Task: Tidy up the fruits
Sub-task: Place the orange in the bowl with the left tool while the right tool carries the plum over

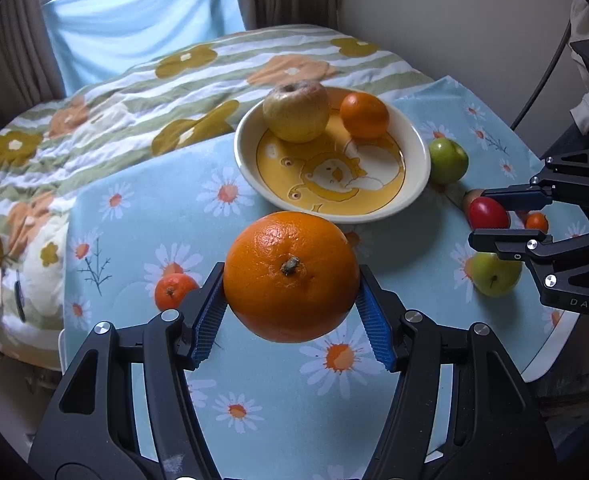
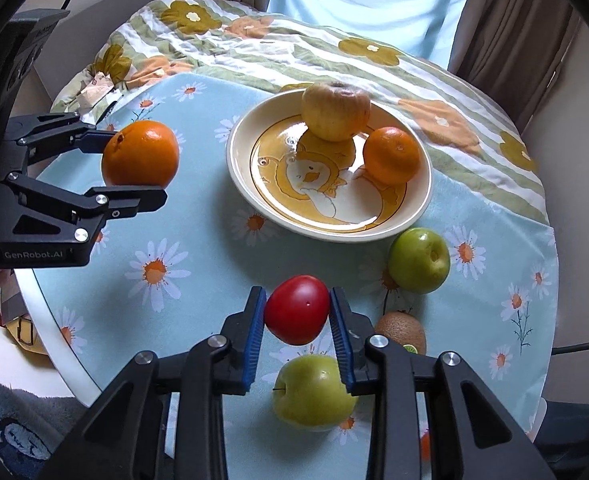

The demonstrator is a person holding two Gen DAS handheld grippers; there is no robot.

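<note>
**fruitloop_77:** ok so what's each hand doing here?

**tablecam:** The left hand-held gripper [image 1: 290, 300] is clamped on a big orange [image 1: 291, 276], blue pads pressed on both sides, stem end facing the camera. It hangs above the worktop [image 1: 142, 216], on the near side of the bowl. The right hand-held gripper [image 2: 296, 320] is squeezed onto a red tomato-looking fruit [image 2: 297, 309], also lifted clear of the daisy tablecloth.

**fruitloop_77:** and the bowl?

**tablecam:** Cream bowl with a yellow cartoon print [image 1: 414, 140], sitting mid-worktop. Inside it: a yellowish apple [image 1: 296, 111] at the far rim and a small orange [image 1: 364, 115] just beside it, looks like they're touching or nearly.

**fruitloop_77:** what's loose on the cloth?

**tablecam:** One green apple [image 2: 419, 260] just beside the bowl's rim on the right side. Another green apple [image 2: 314, 392] below the right hand-held gripper, near the worktop's front edge. A kiwi [image 2: 401, 331] between those two, with a little green sticker on it. From the left wrist view there's a mandarin [image 1: 173, 290] right by the left finger, and another tiny orange fruit [image 1: 536, 222] behind the right gripper's fingers, can't tell exactly what it is.

**fruitloop_77:** background?

**tablecam:** A bed with a striped flower quilt [image 1: 134, 92] butts up against the worktop, curtains [image 2: 510, 32] behind it.
</note>
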